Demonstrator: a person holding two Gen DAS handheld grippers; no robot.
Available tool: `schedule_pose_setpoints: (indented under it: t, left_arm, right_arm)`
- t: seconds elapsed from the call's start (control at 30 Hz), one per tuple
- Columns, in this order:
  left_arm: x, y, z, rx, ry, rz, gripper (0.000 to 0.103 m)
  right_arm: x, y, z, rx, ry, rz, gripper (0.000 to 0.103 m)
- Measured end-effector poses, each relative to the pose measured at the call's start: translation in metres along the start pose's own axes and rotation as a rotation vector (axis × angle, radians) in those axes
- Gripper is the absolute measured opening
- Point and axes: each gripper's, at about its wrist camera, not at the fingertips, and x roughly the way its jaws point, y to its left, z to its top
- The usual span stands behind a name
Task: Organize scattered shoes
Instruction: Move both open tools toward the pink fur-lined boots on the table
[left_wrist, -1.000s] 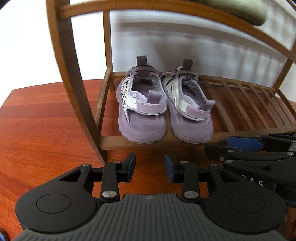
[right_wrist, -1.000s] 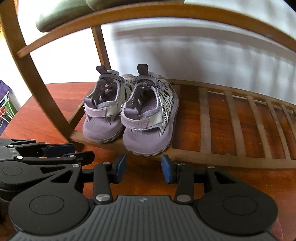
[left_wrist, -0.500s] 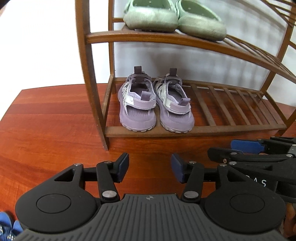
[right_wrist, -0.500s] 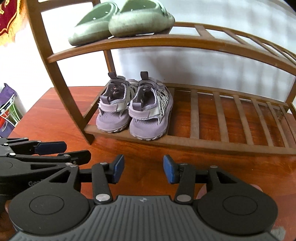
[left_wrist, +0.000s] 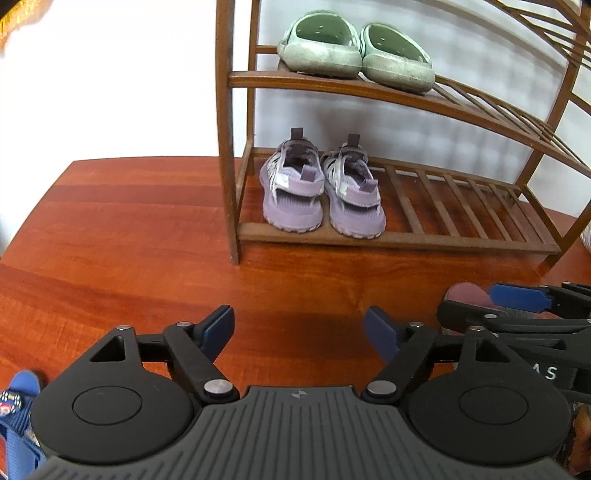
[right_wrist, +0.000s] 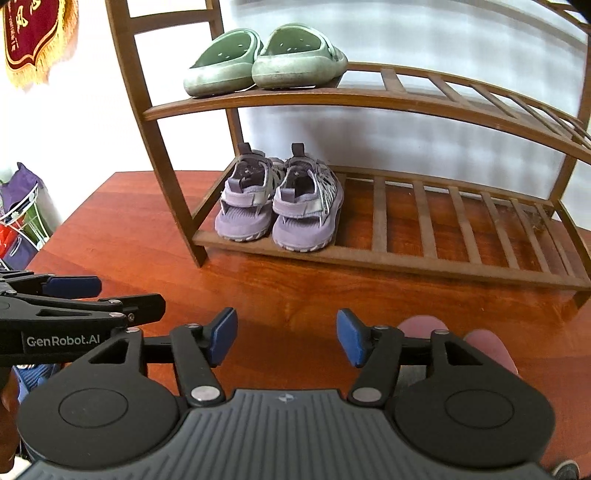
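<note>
Two purple sandals (left_wrist: 321, 192) (right_wrist: 280, 206) stand side by side, heels toward me, at the left end of the wooden rack's bottom shelf (left_wrist: 461, 236) (right_wrist: 443, 258). A pair of green slippers (left_wrist: 354, 48) (right_wrist: 262, 59) rests on the shelf above. My left gripper (left_wrist: 299, 332) hovers over the red-brown floor well in front of the rack, its jaws opening with nothing between them. My right gripper (right_wrist: 286, 336) is beside it, jaws also opening and empty. A blue shoe (left_wrist: 14, 413) shows at the left wrist view's bottom left corner.
Pink rounded shapes (right_wrist: 458, 339), partly hidden, lie on the floor behind the right gripper's fingers. A red pennant with gold fringe (right_wrist: 37, 37) hangs on the white wall, and coloured bags (right_wrist: 22, 214) sit at far left. The rack's bottom shelf is bare to the right of the sandals.
Both grippers have drawn back and up from the rack, so the sandals look smaller and the upper shelf with green slippers has come into view. Both pairs of jaws have spread wider.
</note>
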Motion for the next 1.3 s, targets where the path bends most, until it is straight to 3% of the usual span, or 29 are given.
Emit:
schedule_pose_setpoints:
  t: [0.17,0.33,0.67,1.3]
  left_arm:
    - [-0.012,-0.003,-0.016,0.017,0.013,-0.011,0.082]
    - [-0.026,-0.004,-0.031,0.018,0.012,-0.022,0.082]
    - [-0.036,-0.024,-0.049,0.07,0.018,-0.089,0.083]
    - [-0.015,-0.107,-0.049,0.195,0.052,-0.204,0.084]
  right_arm:
    - [-0.01,0.002,-0.017,0.011,0.008,-0.011,0.073]
    - [-0.024,0.003,-0.036,0.037,0.012,-0.031,0.082]
    - [-0.051,0.0,-0.064,0.082,0.001,-0.106,0.084]
    - [-0.077,-0.088,-0.098,0.188,0.015,-0.273,0.085]
